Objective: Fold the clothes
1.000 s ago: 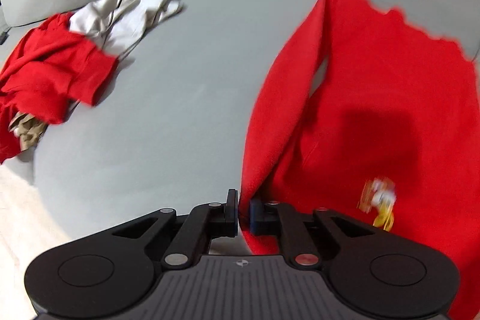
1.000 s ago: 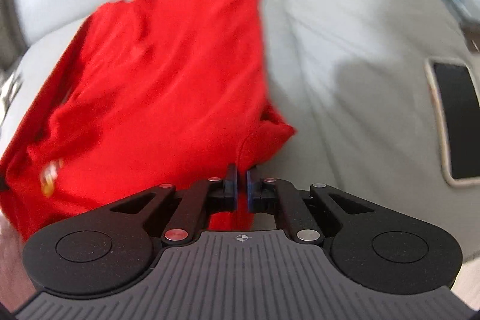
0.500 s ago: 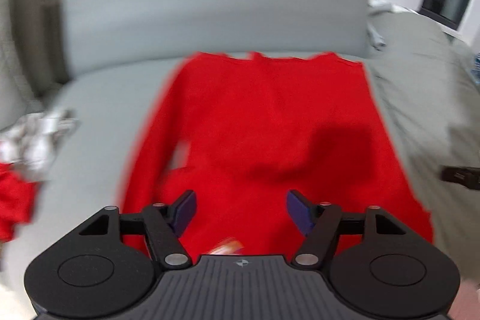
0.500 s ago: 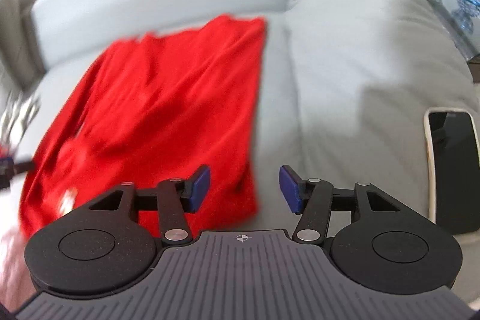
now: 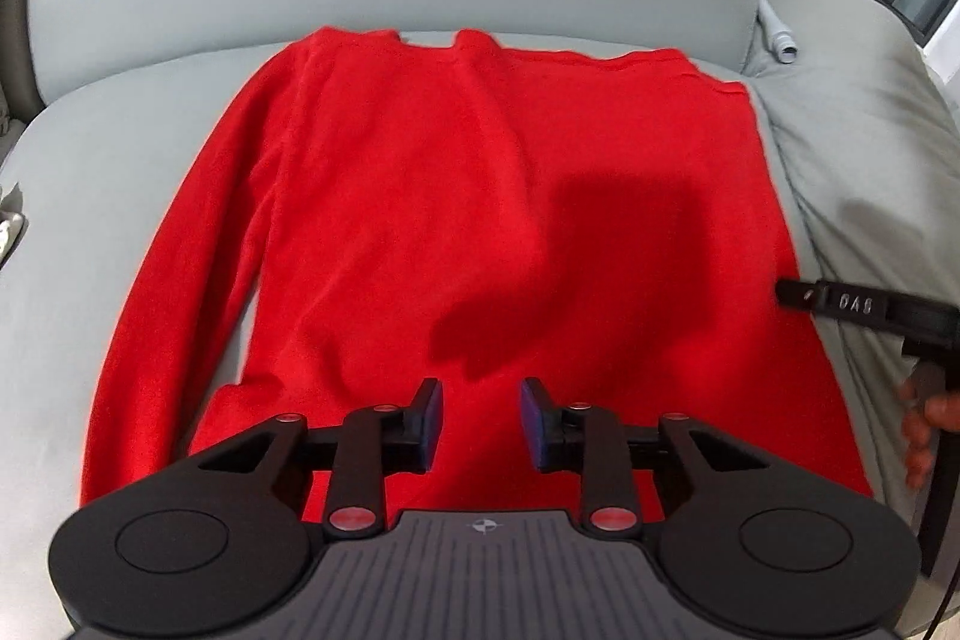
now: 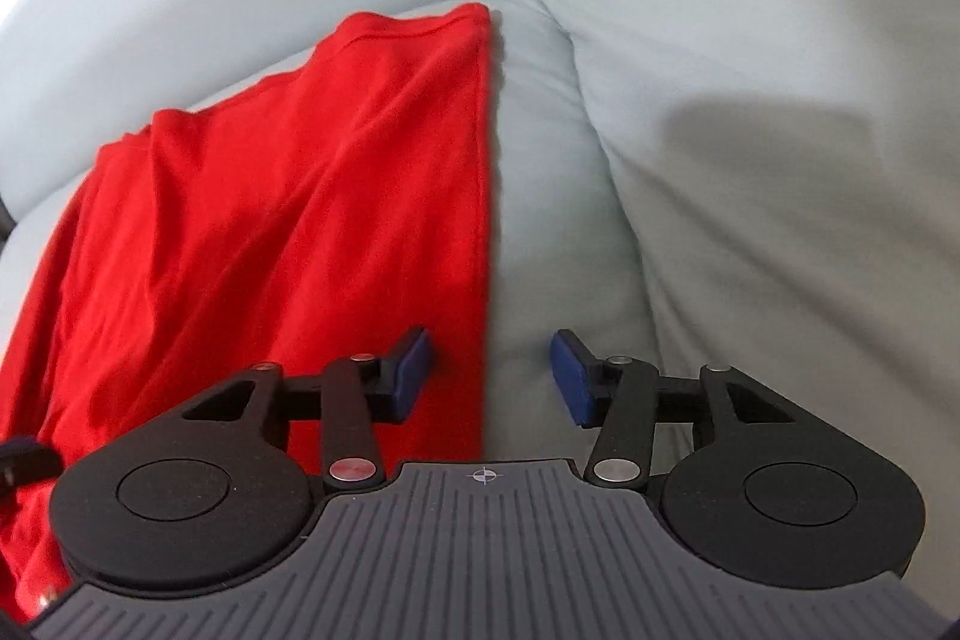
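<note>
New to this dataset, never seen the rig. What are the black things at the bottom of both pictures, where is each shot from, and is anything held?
No robot here: a person carries a hand-held gripper in each hand, each with a fisheye camera looking forward along its two blue-padded fingers. One picture is from the left hand-held gripper, the other from the right hand-held gripper; the black shapes are their linkages. A red long-sleeved top lies spread flat on a grey sofa. Both sets of jaws stand open and hold nothing. The right one straddles the top's side edge. The left view also shows the other gripper and the person's fingers at the right.
</note>
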Tool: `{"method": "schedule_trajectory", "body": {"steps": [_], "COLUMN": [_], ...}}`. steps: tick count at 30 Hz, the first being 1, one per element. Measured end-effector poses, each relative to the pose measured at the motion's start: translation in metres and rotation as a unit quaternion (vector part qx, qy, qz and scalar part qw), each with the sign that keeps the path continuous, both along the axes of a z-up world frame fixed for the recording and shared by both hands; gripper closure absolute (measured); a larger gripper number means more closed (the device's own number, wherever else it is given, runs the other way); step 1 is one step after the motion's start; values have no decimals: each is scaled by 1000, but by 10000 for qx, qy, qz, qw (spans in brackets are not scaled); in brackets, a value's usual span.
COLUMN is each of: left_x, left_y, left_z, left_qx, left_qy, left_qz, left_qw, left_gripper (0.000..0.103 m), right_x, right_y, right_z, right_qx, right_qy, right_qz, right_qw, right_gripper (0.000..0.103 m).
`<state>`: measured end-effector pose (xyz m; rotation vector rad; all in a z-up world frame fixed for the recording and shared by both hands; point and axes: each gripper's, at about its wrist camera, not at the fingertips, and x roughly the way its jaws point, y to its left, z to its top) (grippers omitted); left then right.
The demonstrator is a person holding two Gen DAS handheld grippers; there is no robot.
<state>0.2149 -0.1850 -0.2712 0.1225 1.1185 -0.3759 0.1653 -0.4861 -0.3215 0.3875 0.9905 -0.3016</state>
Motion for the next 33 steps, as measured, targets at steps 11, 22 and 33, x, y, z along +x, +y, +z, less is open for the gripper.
{"method": "schedule_trajectory", "body": {"steps": [11, 22, 33], "left_x": [11, 11, 15], "left_y": [28, 14, 22], "left_z": [-9, -14, -19], "left_qx": [252, 30, 113], "left_qy": [71, 158, 351], "left_qz": [654, 452, 251], "left_qw": [9975, 9988, 9990], "left_gripper": [73, 68, 66], "right_x": [60, 41, 133], "right_y": [154, 6, -39], "right_z": [47, 52, 16], "right_qx": [639, -363, -330], "right_qy": [-496, -459, -218], "right_qz": [2570, 656, 408], "right_qw": [9630, 9961, 9984], "right_gripper": [85, 67, 54]}}
